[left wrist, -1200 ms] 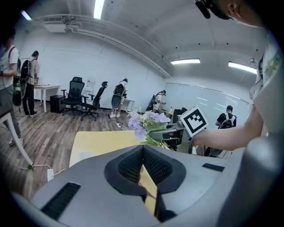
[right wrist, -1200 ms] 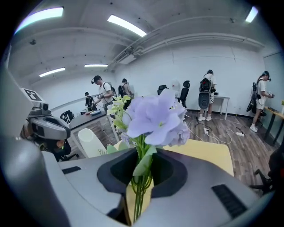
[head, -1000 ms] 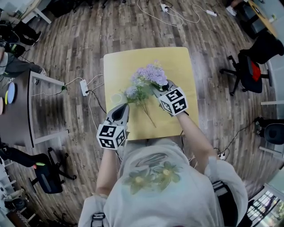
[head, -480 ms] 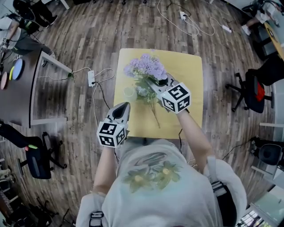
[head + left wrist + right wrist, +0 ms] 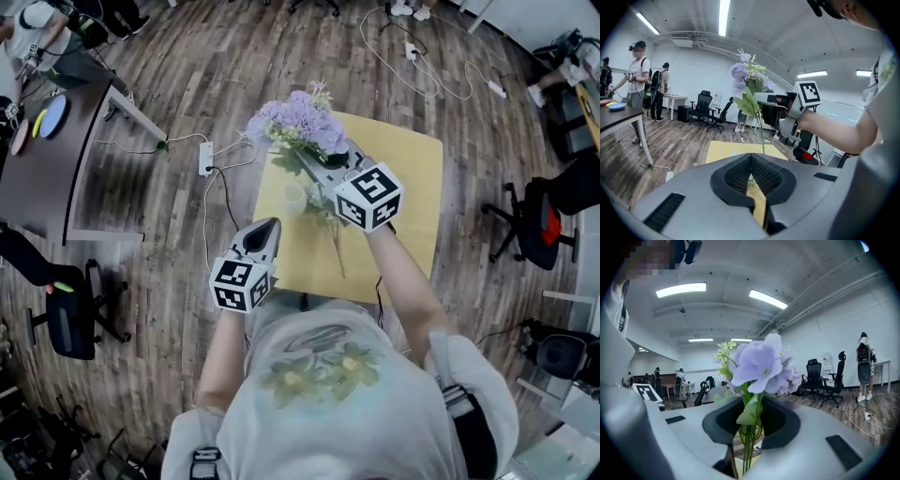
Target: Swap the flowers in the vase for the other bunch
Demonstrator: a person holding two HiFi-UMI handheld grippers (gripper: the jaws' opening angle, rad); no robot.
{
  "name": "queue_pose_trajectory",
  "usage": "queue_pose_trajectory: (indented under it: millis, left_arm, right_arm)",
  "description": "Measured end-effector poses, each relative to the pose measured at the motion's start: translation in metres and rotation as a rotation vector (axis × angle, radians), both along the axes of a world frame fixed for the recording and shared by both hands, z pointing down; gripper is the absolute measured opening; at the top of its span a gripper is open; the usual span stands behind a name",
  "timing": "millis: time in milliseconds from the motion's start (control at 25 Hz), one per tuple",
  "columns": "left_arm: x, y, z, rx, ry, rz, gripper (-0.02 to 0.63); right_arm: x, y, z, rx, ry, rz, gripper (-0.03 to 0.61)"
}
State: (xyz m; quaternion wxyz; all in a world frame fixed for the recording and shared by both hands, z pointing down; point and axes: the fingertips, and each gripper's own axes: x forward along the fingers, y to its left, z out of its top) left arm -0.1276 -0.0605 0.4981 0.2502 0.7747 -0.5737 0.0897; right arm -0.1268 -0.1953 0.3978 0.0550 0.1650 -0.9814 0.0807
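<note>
The bunch of lilac artificial flowers with green stems and leaves (image 5: 300, 120) is lifted clear of the square yellow worktop (image 5: 412, 187), its blooms over the worktop's far left corner and its stems trailing down towards the person. The right gripper (image 5: 321, 167) is clamped on those stems just below the leaves; its own view shows the stems pinched between the jaws. A small pale round vase (image 5: 294, 198) stands on the worktop, just left of the hanging stems. The left gripper (image 5: 266, 228) hovers over the worktop's near left edge, jaws together with nothing between them. A white power strip (image 5: 205, 157) lies on the wooden plank floor (image 5: 187, 94).
</note>
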Motion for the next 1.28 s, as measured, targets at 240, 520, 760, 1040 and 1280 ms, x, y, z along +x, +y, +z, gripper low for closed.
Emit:
queue_pose_trajectory:
  millis: [240,520,760,1040,1280]
  left_arm:
    - [0.005,0.004,0.002,0.007,0.004,-0.021,0.017]
    - [0.000,0.005,0.004,0.006,0.010,-0.021,0.017]
    - [0.003,0.004,0.008,-0.007,0.015,-0.028,0.017]
    - [-0.002,-0.001,0.009,-0.017,0.018,-0.038,0.017]
    - [-0.001,0.005,0.015,-0.026,0.015,-0.032,0.017]
  right_arm:
    - [-0.015,0.002,-0.026,0.034,-0.066,-0.020,0.083]
    - [-0.036,0.003,-0.034,0.071,-0.108,-0.010,0.083]
    - [-0.037,0.000,-0.023,0.066,-0.154,-0.016,0.083]
    - [-0.035,0.001,0.016,0.018,-0.088,-0.036,0.083]
    - [-0.032,0.017,0.058,-0.016,0.009,-0.062,0.083]
